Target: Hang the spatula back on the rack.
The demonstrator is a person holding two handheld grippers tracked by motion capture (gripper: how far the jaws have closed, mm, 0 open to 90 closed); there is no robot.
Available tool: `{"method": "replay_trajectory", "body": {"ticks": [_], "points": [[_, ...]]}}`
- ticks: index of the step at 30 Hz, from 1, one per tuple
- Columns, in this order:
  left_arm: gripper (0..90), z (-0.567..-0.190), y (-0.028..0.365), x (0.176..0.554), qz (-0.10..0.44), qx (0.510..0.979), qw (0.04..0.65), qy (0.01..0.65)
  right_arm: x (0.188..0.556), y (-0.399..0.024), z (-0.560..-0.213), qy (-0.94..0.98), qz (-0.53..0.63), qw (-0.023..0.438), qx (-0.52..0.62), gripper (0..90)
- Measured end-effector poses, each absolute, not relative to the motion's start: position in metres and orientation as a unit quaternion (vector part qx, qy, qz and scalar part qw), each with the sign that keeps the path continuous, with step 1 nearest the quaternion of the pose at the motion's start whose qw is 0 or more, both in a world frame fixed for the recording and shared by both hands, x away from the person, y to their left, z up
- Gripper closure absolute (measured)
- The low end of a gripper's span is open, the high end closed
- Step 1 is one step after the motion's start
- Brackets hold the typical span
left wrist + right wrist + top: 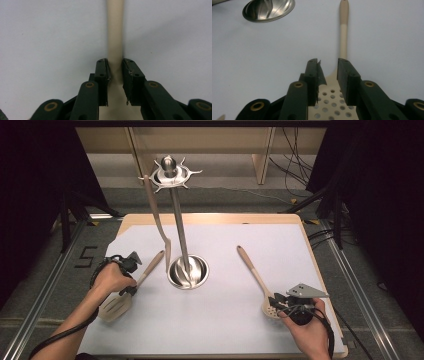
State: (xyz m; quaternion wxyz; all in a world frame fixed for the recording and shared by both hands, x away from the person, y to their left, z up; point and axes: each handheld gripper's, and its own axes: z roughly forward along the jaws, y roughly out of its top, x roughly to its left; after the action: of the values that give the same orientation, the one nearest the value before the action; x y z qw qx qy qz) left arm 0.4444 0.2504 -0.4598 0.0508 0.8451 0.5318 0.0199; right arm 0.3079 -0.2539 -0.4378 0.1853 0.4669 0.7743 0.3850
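Observation:
A wooden slotted spatula [119, 304] lies on the white table at the left, its handle [115, 30] pointing toward the rack. My left gripper [136, 281] [115, 62] is shut on that handle just above the blade, a pad touching each side. At the right lies a perforated wooden spoon [254, 272] [343, 32]. My right gripper [276, 306] [329, 62] hovers over the neck of its holed head, jaws apart with a gap on the left side. A steel utensil rack [188, 271] stands mid-table, with one wooden spatula [159, 220] hanging from its top ring.
The rack's round steel base [269, 10] sits between the two hands, its pole rising to a ring of hooks [171, 174]. The white sheet [225, 330] covers the table. Black frames and cables surround the table on the floor.

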Motion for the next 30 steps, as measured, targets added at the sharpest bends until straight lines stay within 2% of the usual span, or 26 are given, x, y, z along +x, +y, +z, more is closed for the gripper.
{"method": "replay_trajectory", "body": {"ticks": [3, 5, 8, 10, 13, 14, 17, 25, 30], "points": [[74.3, -0.460, 0.256, 0.440, 0.039, 0.844, 0.062, 0.531, 0.309, -0.256, -0.438, 0.780, 0.382, 0.200, 0.453, 71.1], [74.1, -0.460, 0.259, 0.438, 0.027, 0.845, 0.059, 0.531, 0.309, -0.254, -0.439, 0.779, 0.385, 0.186, 0.458, 71.1], [73.8, -0.461, 0.261, 0.435, 0.036, 0.854, 0.062, 0.516, 0.310, -0.255, -0.439, 0.781, 0.380, 0.194, 0.456, 71.0], [73.1, -0.462, 0.260, 0.435, 0.038, 0.856, 0.063, 0.511, 0.308, -0.252, -0.438, 0.774, 0.382, 0.178, 0.473, 70.8], [69.6, -0.462, 0.259, 0.437, 0.044, 0.865, 0.058, 0.497, 0.307, -0.251, -0.438, 0.772, 0.381, 0.174, 0.478, 70.3], [64.2, -0.462, 0.260, 0.441, 0.062, 0.870, 0.065, 0.485, 0.309, -0.253, -0.438, 0.778, 0.384, 0.185, 0.462, 70.3], [61.5, -0.462, 0.259, 0.444, 0.059, 0.872, 0.065, 0.482, 0.309, -0.254, -0.439, 0.779, 0.379, 0.187, 0.462, 70.3], [60.4, -0.464, 0.251, 0.461, 0.041, 0.876, 0.078, 0.474, 0.309, -0.253, -0.439, 0.777, 0.379, 0.184, 0.468, 70.1], [65.9, -0.464, 0.249, 0.467, 0.030, 0.883, 0.066, 0.465, 0.311, -0.255, -0.441, 0.783, 0.382, 0.187, 0.454, 69.7]]}}
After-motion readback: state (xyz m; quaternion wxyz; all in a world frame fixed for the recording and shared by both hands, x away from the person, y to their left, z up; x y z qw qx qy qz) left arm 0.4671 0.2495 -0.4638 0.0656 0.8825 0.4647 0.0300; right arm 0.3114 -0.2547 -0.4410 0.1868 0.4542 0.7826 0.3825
